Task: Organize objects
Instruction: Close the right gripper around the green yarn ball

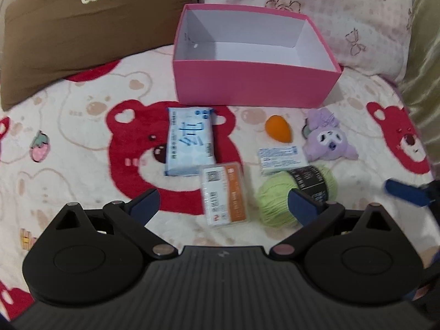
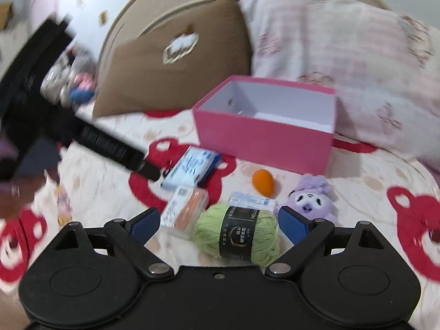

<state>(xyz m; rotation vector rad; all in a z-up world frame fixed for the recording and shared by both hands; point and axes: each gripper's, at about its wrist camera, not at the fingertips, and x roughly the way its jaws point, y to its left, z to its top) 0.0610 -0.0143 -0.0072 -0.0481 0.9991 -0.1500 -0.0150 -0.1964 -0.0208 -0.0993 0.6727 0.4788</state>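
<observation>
Risk in the left wrist view: left claw (image 1: 221,206) gapes empty above the card case (image 1: 224,194), just beside the yarn (image 1: 295,192); closing could catch both. Right wrist view: right claw (image 2: 218,224), apart, straddles the yarn; soft blanket (image 2: 357,187) may snag. Pink box (image 2: 264,137) sits far, empty. Left background is blurred.

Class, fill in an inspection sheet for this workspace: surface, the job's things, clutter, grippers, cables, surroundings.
Surface: bear-print blanket.
Job's things: pink box, empty; in front of it lie wipes pack, orange-edged card case, orange egg-shaped sponge, white carton, green yarn ball, purple plush.
Clutter: nothing seen.
Grippers: left gripper and right gripper open, holding nothing.
Cables: nothing seen.
Surroundings: brown pillow, pink-patterned pillow.
</observation>
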